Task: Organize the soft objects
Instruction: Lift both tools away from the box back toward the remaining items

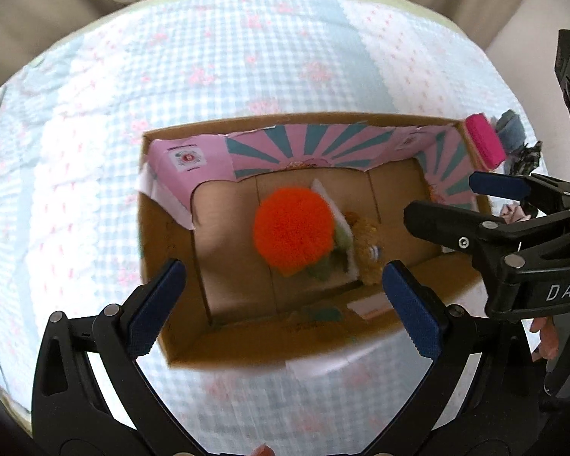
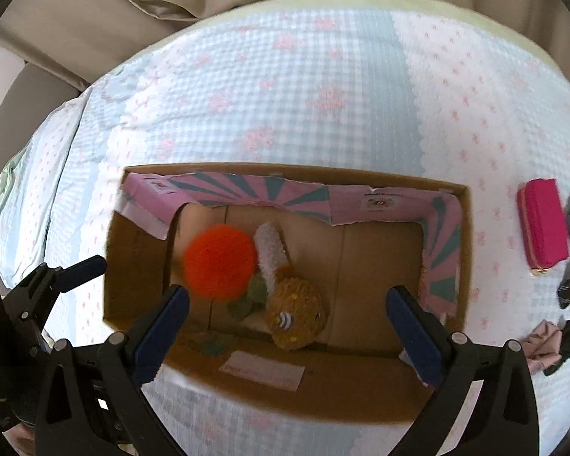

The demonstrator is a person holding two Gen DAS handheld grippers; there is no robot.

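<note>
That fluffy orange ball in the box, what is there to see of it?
The orange ball is a round, fuzzy pompom, bright orange all over, soft and yarn-like by its look. It lies on the floor of the open cardboard box, toward its left end. Green felt-like leaves stick out beside it, and a white fuzzy piece and a brown plush toy lie against that side. No claw touches it.
</note>
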